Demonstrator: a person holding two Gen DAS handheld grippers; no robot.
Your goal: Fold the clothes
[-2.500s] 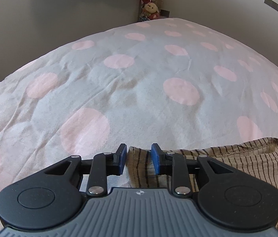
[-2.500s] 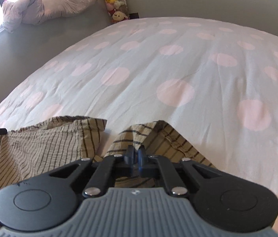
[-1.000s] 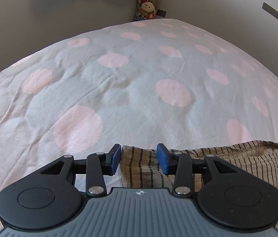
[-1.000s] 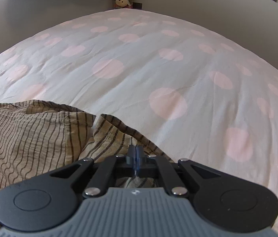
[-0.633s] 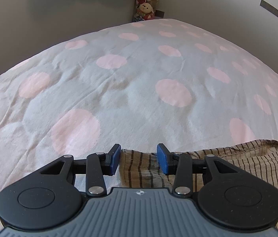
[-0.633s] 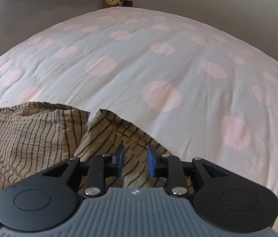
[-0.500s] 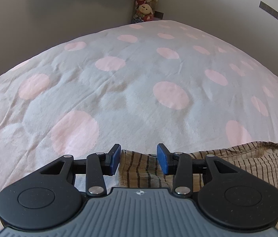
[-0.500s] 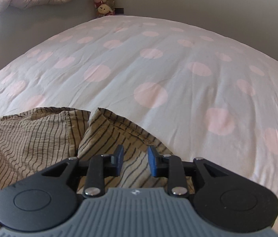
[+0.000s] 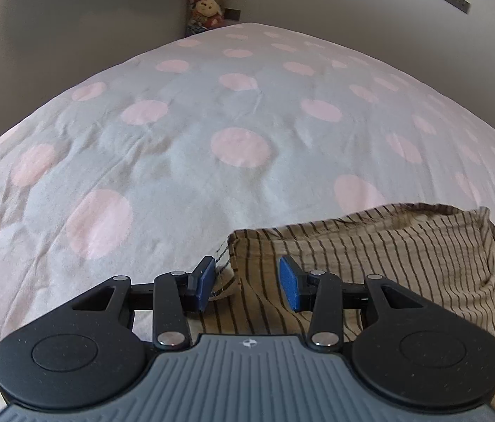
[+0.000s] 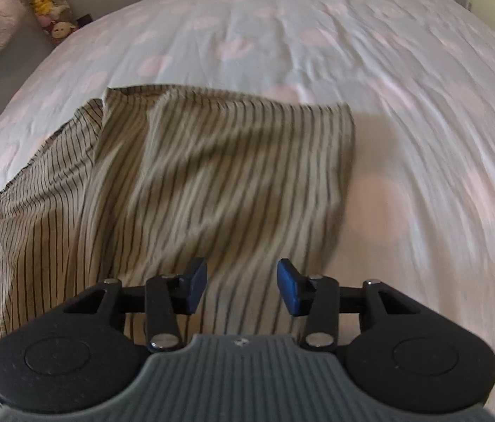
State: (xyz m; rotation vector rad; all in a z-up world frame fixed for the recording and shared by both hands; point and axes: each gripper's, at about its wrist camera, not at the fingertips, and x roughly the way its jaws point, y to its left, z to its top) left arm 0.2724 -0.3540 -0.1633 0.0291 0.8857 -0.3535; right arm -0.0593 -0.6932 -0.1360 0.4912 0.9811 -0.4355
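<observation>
Striped garment (image 10: 212,176): beige cloth with thin dark stripes; lies on the dotted bedspread (image 9: 177,161), partly folded, one layer doubled over the middle; upper edge rumpled; left portion spread flat; right edge straight.

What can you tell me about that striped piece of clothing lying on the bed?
The striped garment is thin, crinkly tan cloth with narrow dark stripes. It lies on the polka-dot bedspread, partly folded, one layer laid over another, with rumpled edges. What kind of garment it is cannot be told. Both tools hover over it with nothing gripped: the left tool at a corner, the right tool, its jaws opening, above the near edge.
</observation>
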